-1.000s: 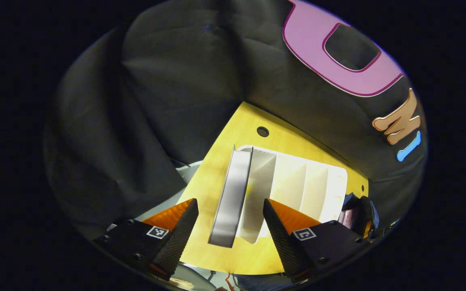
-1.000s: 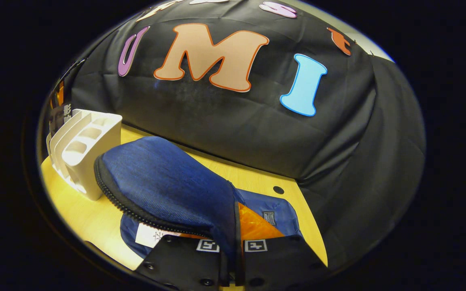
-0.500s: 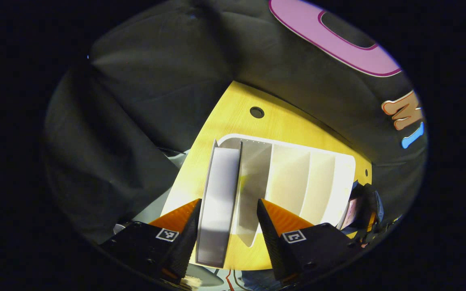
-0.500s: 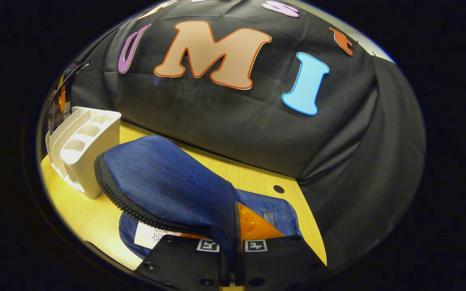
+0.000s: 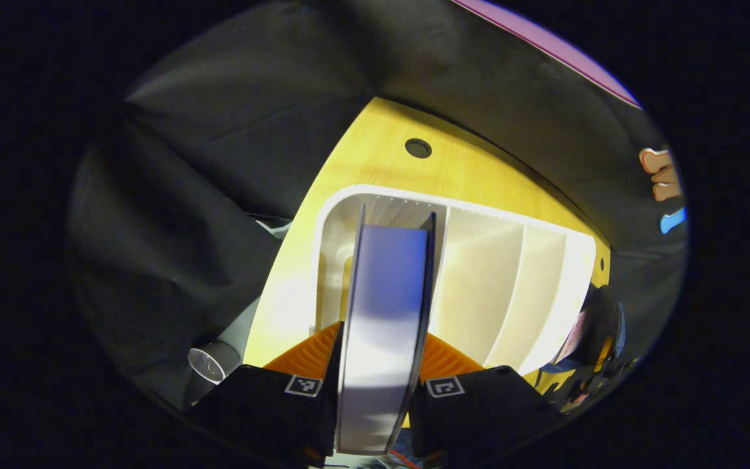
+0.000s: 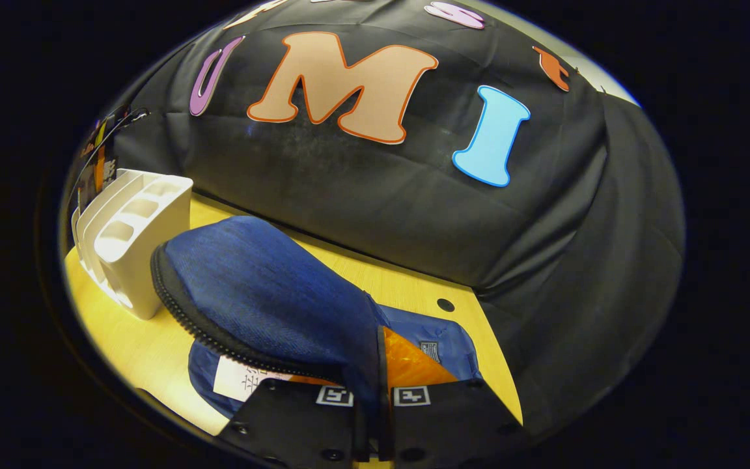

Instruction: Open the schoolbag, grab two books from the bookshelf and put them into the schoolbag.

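Schoolbag's (image 6: pixel 264 293) woven flap pinched by right hand-held gripper (image 6: pixel 375 391); left (image 5: pixel 378 365) clamps book (image 5: pixel 385 312).

We see a white plastic bookshelf (image 5: pixel 512 273) on the yellow wooden table (image 5: pixel 375 163), beside it a blue woven schoolbag (image 6: pixel 264 293) with black zipper teeth.

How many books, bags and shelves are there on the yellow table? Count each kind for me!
Book: 1
Bag: 1
Shelf: 1
Total: 3
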